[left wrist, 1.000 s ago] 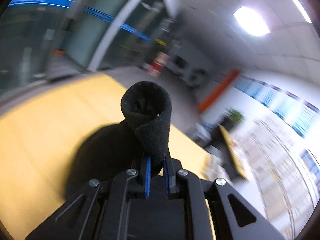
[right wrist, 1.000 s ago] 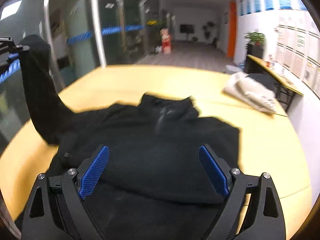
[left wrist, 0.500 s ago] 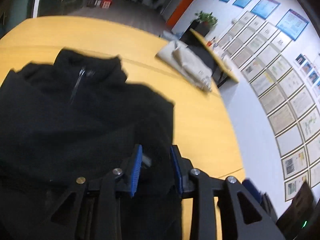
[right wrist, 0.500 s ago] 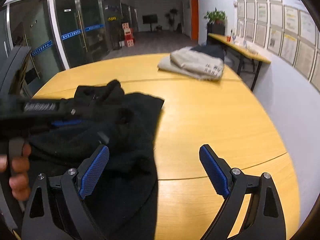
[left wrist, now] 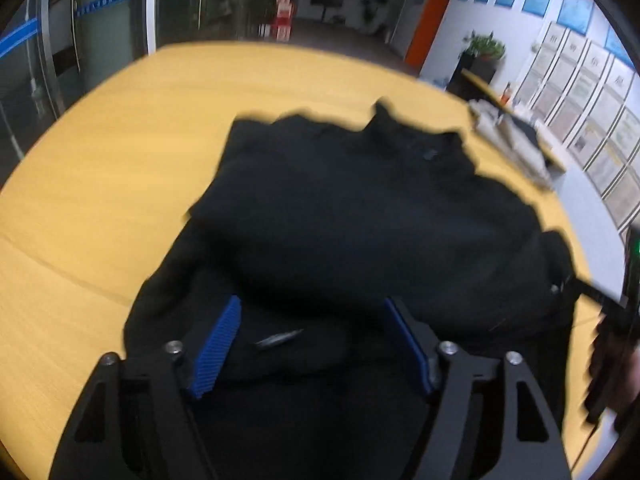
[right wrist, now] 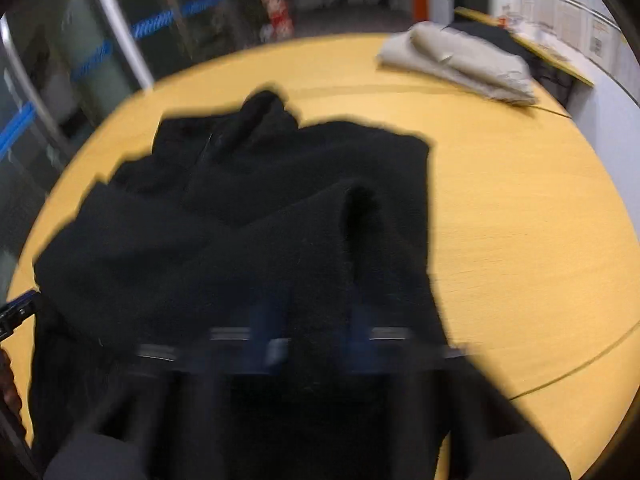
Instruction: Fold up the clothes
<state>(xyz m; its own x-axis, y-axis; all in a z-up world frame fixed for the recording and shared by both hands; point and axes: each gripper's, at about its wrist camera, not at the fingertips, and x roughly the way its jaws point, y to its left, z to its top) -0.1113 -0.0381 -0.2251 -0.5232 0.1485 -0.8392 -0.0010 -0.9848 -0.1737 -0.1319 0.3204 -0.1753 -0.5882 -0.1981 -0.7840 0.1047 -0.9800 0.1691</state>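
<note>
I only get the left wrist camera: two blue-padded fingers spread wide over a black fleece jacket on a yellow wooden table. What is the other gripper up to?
Observer: In the right wrist view the right gripper is motion-blurred. Its blue pads flank a fold of the black fleece jacket, but I cannot tell whether it is shut.
Operator: And where did the sleeve go?
Observer: A sleeve lies across the jacket's body, its open cuff facing the right camera.

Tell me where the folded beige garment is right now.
In the right wrist view, the beige garment lies at the table's far right edge, beyond the black jacket.
</note>
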